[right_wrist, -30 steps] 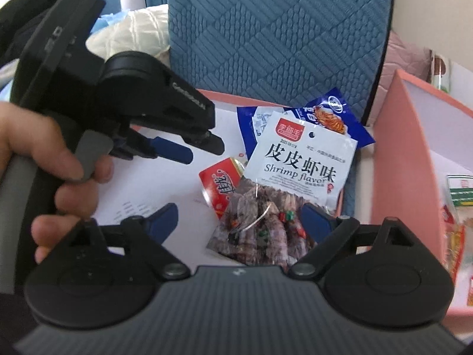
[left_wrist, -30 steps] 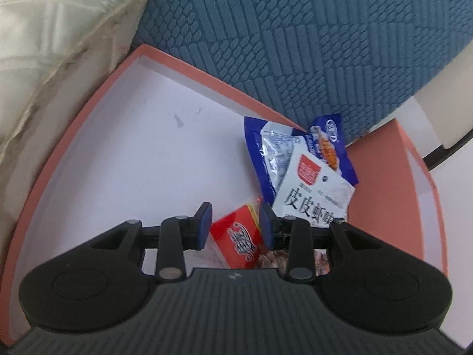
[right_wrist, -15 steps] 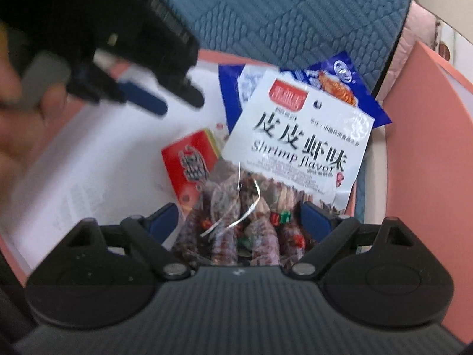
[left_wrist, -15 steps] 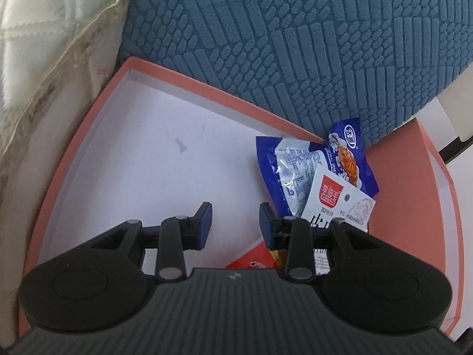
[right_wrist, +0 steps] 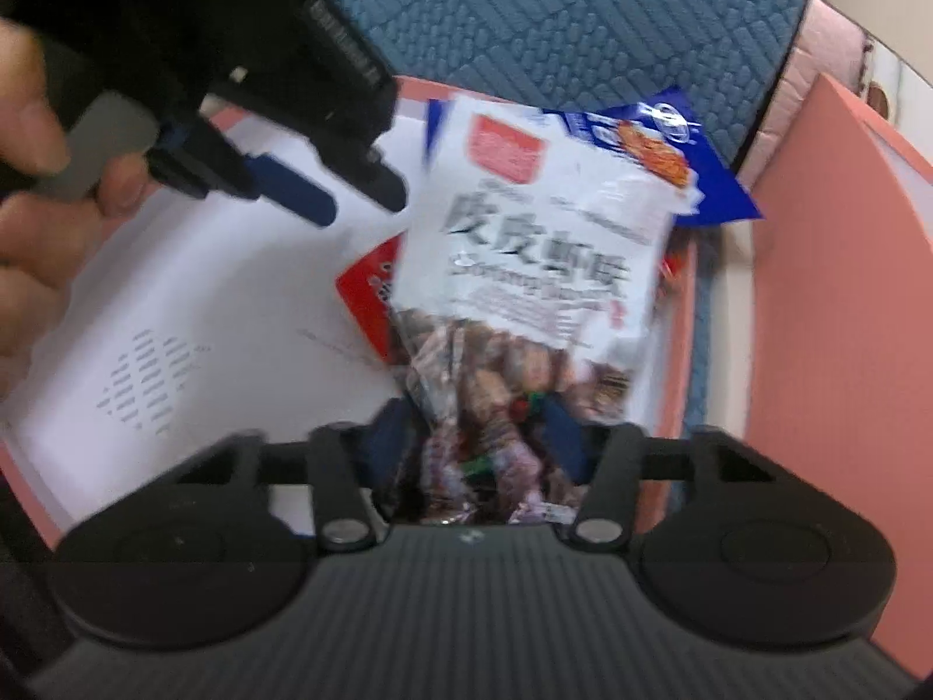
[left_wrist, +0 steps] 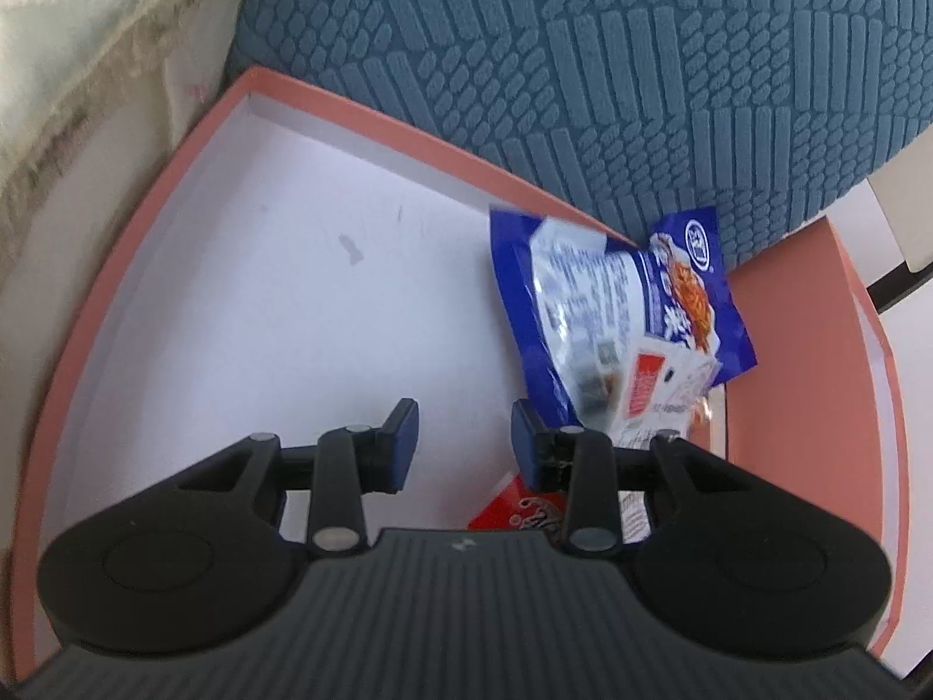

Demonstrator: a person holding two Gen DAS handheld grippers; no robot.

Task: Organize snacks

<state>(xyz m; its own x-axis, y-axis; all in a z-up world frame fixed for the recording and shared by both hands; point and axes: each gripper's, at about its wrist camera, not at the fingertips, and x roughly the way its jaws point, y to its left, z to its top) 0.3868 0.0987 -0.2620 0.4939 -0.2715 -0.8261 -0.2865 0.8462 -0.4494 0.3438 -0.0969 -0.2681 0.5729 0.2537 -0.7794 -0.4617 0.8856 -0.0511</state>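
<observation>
The right gripper (right_wrist: 478,431) is closing its jaws on the lower end of the white shrimp-flavour snack bag (right_wrist: 542,245), which sits between the blue pads; the picture is blurred, but the pads look pressed to the bag. The bag lies in the pink box (right_wrist: 679,350) near its right wall, over a red packet (right_wrist: 370,297) and a blue packet (right_wrist: 688,151). The left gripper (left_wrist: 463,443) hangs over the box's white floor with its jaws partly apart and nothing between them. A hand (right_wrist: 35,175) holds it at the left of the right wrist view. A blue quilted cushion (left_wrist: 641,70) stands behind the box.
</observation>
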